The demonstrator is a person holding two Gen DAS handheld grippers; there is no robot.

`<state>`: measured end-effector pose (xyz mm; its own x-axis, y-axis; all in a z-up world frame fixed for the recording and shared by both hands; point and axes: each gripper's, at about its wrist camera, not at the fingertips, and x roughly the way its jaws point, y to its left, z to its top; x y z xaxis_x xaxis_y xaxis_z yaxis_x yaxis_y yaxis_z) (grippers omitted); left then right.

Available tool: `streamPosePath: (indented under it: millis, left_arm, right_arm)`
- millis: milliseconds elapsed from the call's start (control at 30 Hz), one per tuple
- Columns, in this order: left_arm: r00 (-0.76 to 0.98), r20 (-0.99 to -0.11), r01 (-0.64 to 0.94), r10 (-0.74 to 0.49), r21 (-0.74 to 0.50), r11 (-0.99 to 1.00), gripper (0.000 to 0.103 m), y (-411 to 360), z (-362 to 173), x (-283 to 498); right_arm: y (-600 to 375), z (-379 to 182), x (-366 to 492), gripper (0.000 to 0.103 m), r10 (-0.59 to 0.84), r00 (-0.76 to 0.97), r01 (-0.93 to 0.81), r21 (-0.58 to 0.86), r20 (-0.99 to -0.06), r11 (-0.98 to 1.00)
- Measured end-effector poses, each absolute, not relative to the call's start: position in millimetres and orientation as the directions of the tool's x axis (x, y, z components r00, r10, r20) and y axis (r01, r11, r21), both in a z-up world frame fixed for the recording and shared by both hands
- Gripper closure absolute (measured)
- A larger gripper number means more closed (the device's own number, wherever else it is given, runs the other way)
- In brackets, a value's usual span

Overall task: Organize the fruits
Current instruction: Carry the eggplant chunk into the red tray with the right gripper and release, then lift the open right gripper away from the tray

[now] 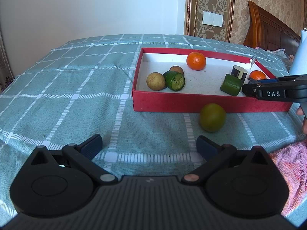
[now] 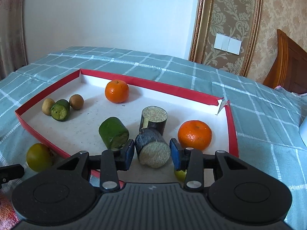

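Blue-padded right gripper [image 2: 152,152] jaws pinch dark cane piece [image 2: 152,149]; left gripper [image 1: 149,145] jaws spread.

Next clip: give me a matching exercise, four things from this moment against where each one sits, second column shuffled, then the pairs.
Things
1. dark sugarcane piece
2. yellow-green fruit
3. left claw
4. cut green fruit

Places
A. on the cloth, outside the red box
B. between the right claw pads
C. in the box, between two small brown fruits
D. open above the checked cloth, empty

Pairs: 1-B, 2-A, 3-D, 4-C
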<state>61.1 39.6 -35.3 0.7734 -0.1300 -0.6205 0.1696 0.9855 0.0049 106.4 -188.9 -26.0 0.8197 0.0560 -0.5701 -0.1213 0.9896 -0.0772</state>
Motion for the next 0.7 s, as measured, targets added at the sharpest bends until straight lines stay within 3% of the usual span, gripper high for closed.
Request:
streamPosePath:
  millis: [167,233,600,700]
  left_arm:
    - [0.773,-0.62,0.17,-0.13,0.005,0.985,0.0,39.6,-35.3,61.1]
    - [0.773,-0.621,0.17,-0.13,0.005,0.985,0.0,39.6,-35.2,61.1]
    - [0.773,-0.621,0.17,-0.13,0.006,0.985,0.0,39.5,-35.2,61.1]
    - [0.773,-0.621,0.17,-0.129,0.006,0.985,0.0,39.5,-35.2,61.1]
  right_arm:
    - [-186.9,-25.6,102.3,0.053,0.046,0.83,-0.118,-0.095,-0.556,0.988]
    - [-187.9,-23.9,99.0,0.039,0.044,0.838,-0.113,-0.094,-0.544,0.989]
    - [-198.7,-18.7,72.3,0.037,0.044,0.862,-0.093,-0.073,-0.505,0.993]
    - [-203.6,-17.6,55.4,0.031,0.051,0.88,-0.084,-0.049,-0.472,0.995]
